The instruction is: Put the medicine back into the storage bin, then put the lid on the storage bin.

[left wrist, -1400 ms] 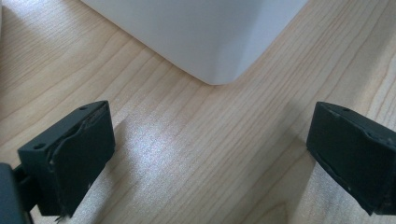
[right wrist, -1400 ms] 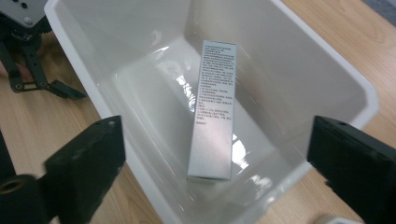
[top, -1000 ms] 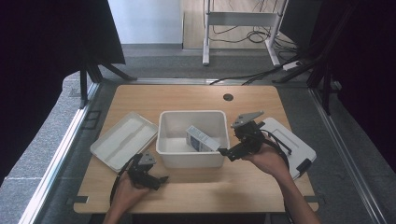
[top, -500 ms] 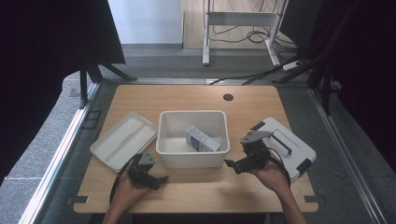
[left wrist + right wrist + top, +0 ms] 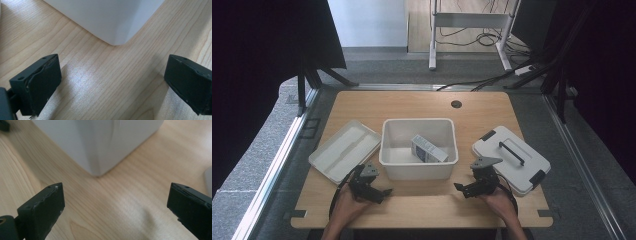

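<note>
Right gripper (image 5: 468, 188), jaws spread wide and empty on the table (image 5: 422, 107) beside the white bin (image 5: 419, 172) holding the small box (image 5: 428, 150), risks nudging the bin's near corner if advanced low.

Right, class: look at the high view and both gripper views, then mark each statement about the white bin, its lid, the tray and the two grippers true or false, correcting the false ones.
1. A small box lies inside the white bin. True.
2. The right gripper is shut on the small box. False: its jaws stand wide apart with nothing between them, above bare table near a corner of the bin.
3. The lid with a dark handle lies on the table to the right of the bin. True.
4. The left gripper is reaching into the white tray. False: it is over the table in front of the bin, open and empty.
5. The lid is on the bin. False: the bin is open.
</note>
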### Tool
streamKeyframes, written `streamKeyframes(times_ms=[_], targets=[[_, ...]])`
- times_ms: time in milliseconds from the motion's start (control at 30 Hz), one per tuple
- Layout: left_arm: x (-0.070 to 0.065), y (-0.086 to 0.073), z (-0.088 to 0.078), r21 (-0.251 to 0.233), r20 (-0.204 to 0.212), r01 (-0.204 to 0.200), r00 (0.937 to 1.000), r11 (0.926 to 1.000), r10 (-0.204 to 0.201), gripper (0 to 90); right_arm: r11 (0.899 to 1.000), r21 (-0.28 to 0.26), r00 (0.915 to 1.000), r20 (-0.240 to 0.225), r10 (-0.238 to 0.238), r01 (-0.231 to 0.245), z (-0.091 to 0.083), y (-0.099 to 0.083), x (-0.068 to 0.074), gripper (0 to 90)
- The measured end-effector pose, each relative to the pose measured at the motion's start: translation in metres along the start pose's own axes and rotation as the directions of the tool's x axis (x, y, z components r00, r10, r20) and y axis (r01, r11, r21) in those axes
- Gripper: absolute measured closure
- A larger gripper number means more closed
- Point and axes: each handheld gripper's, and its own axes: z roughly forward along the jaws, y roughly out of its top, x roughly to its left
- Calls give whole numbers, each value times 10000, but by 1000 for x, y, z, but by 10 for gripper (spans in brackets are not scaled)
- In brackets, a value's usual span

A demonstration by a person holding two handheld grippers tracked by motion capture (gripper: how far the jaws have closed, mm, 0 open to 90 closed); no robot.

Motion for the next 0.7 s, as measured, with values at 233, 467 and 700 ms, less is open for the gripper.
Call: streamKeyframes(times_ms=[233,467,700], targets=[[0,0,0,28,37,-45,10000,10000,44,1,9999,103,9998,202,-50,48,8,-10,1,8],[2,-2,-6,31,-117,9,9999,10000,-8,0,9992,282,9991,302,-308,300,15,-18,4,0],[9,1,-24,-174,-248,114,9996,9998,-118,5,9991,313,9989,359,-303,292,15,-18,4,0]])
